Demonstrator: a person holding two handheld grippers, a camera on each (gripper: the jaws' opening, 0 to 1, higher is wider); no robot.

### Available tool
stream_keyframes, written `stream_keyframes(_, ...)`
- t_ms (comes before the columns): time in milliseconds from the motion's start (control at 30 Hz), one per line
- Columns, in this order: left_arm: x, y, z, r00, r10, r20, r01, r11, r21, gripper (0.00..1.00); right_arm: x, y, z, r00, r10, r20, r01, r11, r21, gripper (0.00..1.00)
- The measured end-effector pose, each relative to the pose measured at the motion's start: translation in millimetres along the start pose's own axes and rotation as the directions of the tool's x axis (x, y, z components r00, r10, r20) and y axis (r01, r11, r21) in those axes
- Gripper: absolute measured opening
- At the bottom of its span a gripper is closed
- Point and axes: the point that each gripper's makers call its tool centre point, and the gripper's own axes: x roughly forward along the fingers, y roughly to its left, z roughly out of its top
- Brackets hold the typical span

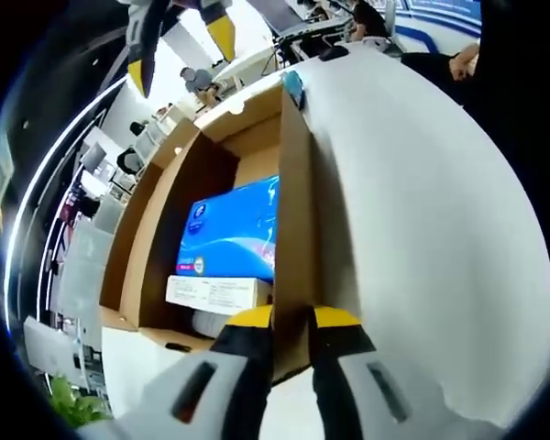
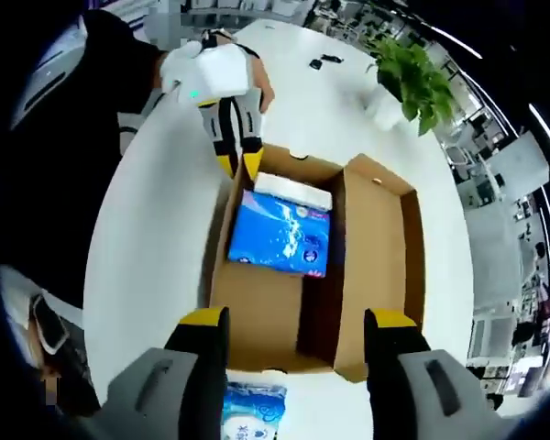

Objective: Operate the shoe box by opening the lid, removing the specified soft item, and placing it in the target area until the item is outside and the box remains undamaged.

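The brown cardboard shoe box [image 2: 261,316] stands open on the white table, its lid [image 2: 376,247] folded out to one side. A blue soft tissue pack [image 2: 280,235] lies inside at the end nearest the left gripper [image 2: 238,158]. A gloved hand holds that gripper, which is clamped on the box's side wall. In the left gripper view my left gripper [image 1: 291,319] is shut on that wall's edge [image 1: 293,211], with the tissue pack [image 1: 234,229] just beyond it. My right gripper [image 2: 296,321] hovers open above the box's near end, holding nothing.
A second blue tissue pack [image 2: 252,410] lies on the table outside the box, under my right gripper. A potted plant [image 2: 405,71] stands at the table's far end. The white table [image 1: 422,211] stretches beside the box. The right gripper's yellow tips [image 1: 222,35] hang above the box.
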Motion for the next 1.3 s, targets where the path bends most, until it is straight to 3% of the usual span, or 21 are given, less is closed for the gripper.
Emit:
stream_keyframes(233,2.3,2.1,-0.2,1.0,0.0,0.011,0.0,1.0,0.02,0.13,18.5,4.2,18.7,0.999,0.046,-0.003,-0.046,0.984,-0.171,0.61)
stream_keyframes(433,2.5,2.8,0.6,0.999,0.0,0.038,-0.001,1.0,0.022,0.13,29.3,7.9,33.2,0.996,0.084,0.024,-0.078,0.976,-0.203,0.62)
stream_keyframes(567,2.5,2.1,1.3,0.999,-0.004,0.05,0.002,0.999,0.033,0.13,39.2,7.1,40.6,0.994,0.096,0.042,-0.081,0.957,-0.279,0.62)
stream_keyframes(633,2.6,2.1,1.5,0.999,-0.004,0.052,0.002,0.999,0.035,0.13,44.6,5.5,42.9,0.995,0.093,0.032,-0.076,0.935,-0.345,0.62)
stream_keyframes(700,2.5,1.9,1.9,0.998,-0.007,0.057,0.004,0.999,0.037,0.13,49.9,3.9,43.2,0.996,0.085,0.02,-0.072,0.928,-0.366,0.62)
stream_keyframes(867,2.2,1.8,2.8,0.997,-0.013,0.07,0.011,1.0,0.026,0.13,65.6,3.8,34.8,0.996,0.075,-0.058,-0.094,0.861,-0.5,0.62)
stream_keyframes(933,2.3,1.9,3.1,0.997,-0.013,0.071,0.012,1.0,0.024,0.12,71.1,1.0,30.8,0.995,0.054,-0.084,-0.092,0.819,-0.566,0.64)
stream_keyframes(1000,2.3,1.7,3.2,0.997,-0.014,0.07,0.012,1.0,0.024,0.12,76.8,-1.3,23.8,0.991,0.027,-0.131,-0.105,0.761,-0.64,0.65)
stream_keyframes(1033,2.4,1.7,3.3,0.998,-0.014,0.069,0.012,1.0,0.023,0.12,79.0,0.1,22.5,0.99,0.03,-0.138,-0.114,0.747,-0.655,0.65)
stream_keyframes(1133,2.3,1.3,3.4,0.998,-0.013,0.068,0.012,1.0,0.02,0.12,86.0,6.3,26.9,0.991,0.062,-0.116,-0.124,0.74,-0.661,0.69)
stream_keyframes(1233,2.3,1.2,3.4,0.998,-0.012,0.066,0.011,1.0,0.02,0.12,93.9,6.3,31.6,0.991,0.064,-0.115,-0.127,0.695,-0.708,0.71)
stream_keyframes(1300,2.4,1.0,3.4,0.998,-0.012,0.066,0.011,1.0,0.02,0.12,100.7,7.6,31.4,0.989,0.071,-0.127,-0.141,0.68,-0.719,0.71)
